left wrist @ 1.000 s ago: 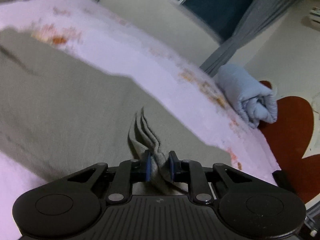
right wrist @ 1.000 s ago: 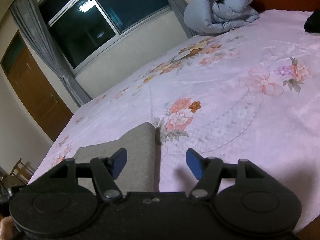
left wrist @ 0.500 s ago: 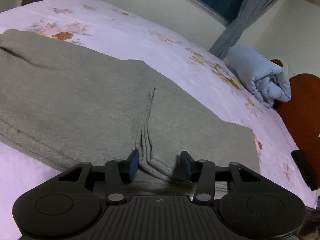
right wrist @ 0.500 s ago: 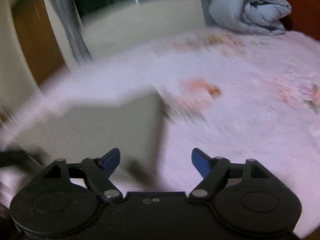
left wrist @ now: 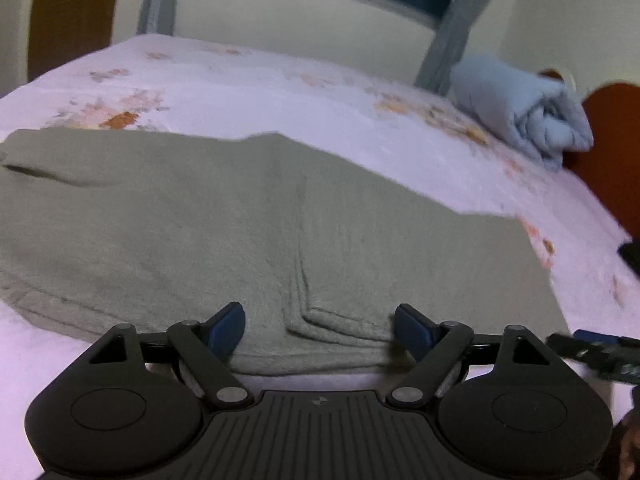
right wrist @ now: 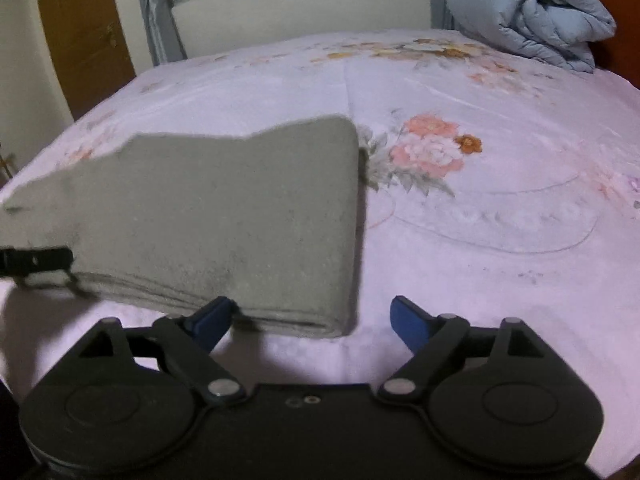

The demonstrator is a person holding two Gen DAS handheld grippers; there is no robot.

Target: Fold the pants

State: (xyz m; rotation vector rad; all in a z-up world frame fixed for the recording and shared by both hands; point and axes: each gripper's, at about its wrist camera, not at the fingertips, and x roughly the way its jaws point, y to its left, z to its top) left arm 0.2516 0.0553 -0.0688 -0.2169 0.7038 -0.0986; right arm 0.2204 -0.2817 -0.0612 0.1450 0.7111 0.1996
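Left wrist: the grey pants (left wrist: 248, 216) are seen folded in stacked layers on the bed (left wrist: 224, 92); the left tool (left wrist: 320, 322), jaws just opened, grips nothing

Right wrist: the right tool (right wrist: 310, 320), likewise just spread, straddles the bundle's corner ungripped; perhaps one fold remains

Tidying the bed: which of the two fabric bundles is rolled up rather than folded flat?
The blue quilt by the headboard is rolled. The grey pants lie folded flat.

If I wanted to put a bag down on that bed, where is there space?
The widest bare stretch of sheet lies right of the pants, running back to the rolled quilt by the headboard. A band is also free behind the pants, toward the window wall. The near left is crowded: the pants lie there, with both hand-held grippers at their near edge.
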